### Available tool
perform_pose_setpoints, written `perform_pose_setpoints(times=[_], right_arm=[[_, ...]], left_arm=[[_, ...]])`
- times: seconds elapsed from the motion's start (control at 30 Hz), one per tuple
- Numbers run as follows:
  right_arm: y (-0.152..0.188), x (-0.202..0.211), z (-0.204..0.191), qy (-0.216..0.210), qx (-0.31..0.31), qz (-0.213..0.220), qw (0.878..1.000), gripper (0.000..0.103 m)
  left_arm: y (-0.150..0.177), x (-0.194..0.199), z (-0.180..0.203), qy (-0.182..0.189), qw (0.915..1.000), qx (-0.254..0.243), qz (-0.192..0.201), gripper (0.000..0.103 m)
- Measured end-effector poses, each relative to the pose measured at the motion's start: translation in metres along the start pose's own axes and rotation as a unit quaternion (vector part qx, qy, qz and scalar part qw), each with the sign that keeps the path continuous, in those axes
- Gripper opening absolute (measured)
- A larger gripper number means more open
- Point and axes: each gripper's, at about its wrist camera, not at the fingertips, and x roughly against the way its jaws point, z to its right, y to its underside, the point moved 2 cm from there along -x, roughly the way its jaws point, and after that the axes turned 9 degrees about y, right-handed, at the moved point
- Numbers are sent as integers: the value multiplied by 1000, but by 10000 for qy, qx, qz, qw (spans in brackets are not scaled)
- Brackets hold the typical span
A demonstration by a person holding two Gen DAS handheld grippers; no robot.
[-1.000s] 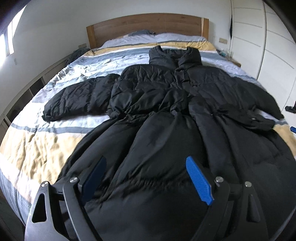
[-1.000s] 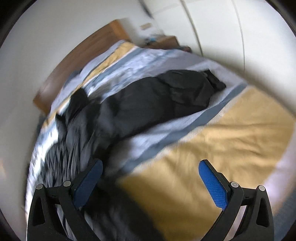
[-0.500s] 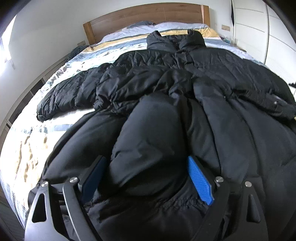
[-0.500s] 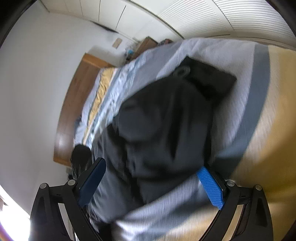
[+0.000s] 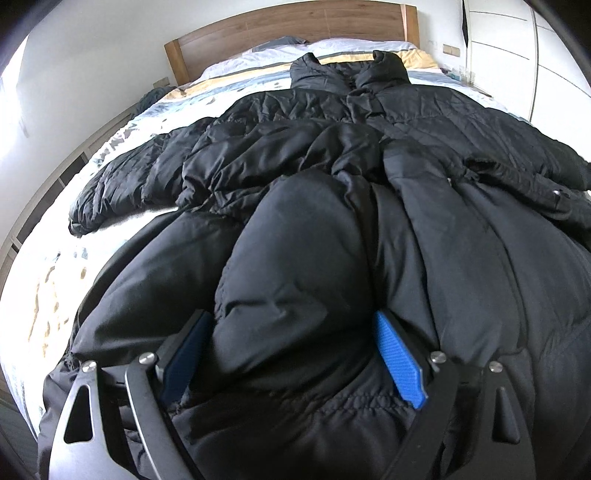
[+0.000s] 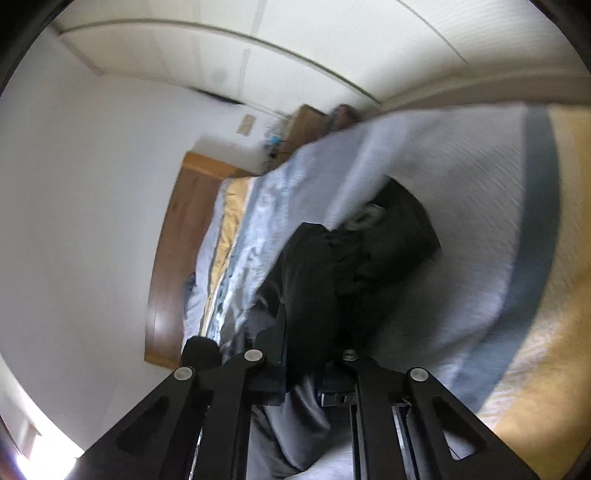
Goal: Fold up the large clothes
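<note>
A long black puffer coat [image 5: 332, 206] lies spread face up on the bed, collar toward the headboard, sleeves out to both sides. My left gripper [image 5: 291, 354] is open, its blue-padded fingers [image 5: 397, 360] pressed down either side of a puffed ridge near the coat's hem. My right gripper [image 6: 303, 373] is shut on a fold of the coat's right sleeve [image 6: 314, 280]. The sleeve cuff [image 6: 391, 236] lies beyond it on the bed cover. The right wrist view is tilted and blurred.
The bed [image 5: 40, 295] has a striped white, grey and yellow cover and a wooden headboard [image 5: 288, 33]. White wardrobe doors [image 5: 554, 62] stand on the right. A low shelf [image 5: 55, 170] runs along the left wall. A bedside table [image 6: 306, 122] is by the headboard.
My left gripper has come down onto the coat's hem and stays open. My right gripper has swung onto the right sleeve and shut on it.
</note>
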Motion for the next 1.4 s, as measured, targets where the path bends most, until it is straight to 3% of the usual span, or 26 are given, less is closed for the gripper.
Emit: perform_pose_setpoints(times=[0.13,0.3,0.67,0.87,1.1,1.3,1.4], right_arm=[[-1,11,-43,-230,409,5,9989,9],[24,23,-114,-559,1043,-155,9929,9],[143,26,-261,-1245,2476,-964,9560,9],[220,19,-280,-1102,2966,-1411,9381,9],[306,7,-274,-608,3749,-1949,9043,11],[367,-19,-247,217,4466,-2329,8636,15],[373,-23,-234,638,4555,-2393,8551,16]], left_arm=[[1,0,-1,57,10000,55,-2,88],[1,0,-1,39,10000,57,-69,88],[0,34,-18,224,9994,270,48,88],[2,64,-45,199,9984,438,289,88],[8,82,-73,119,9965,705,439,88],[17,95,-85,137,9952,842,472,88],[20,104,-90,134,9943,890,562,88]])
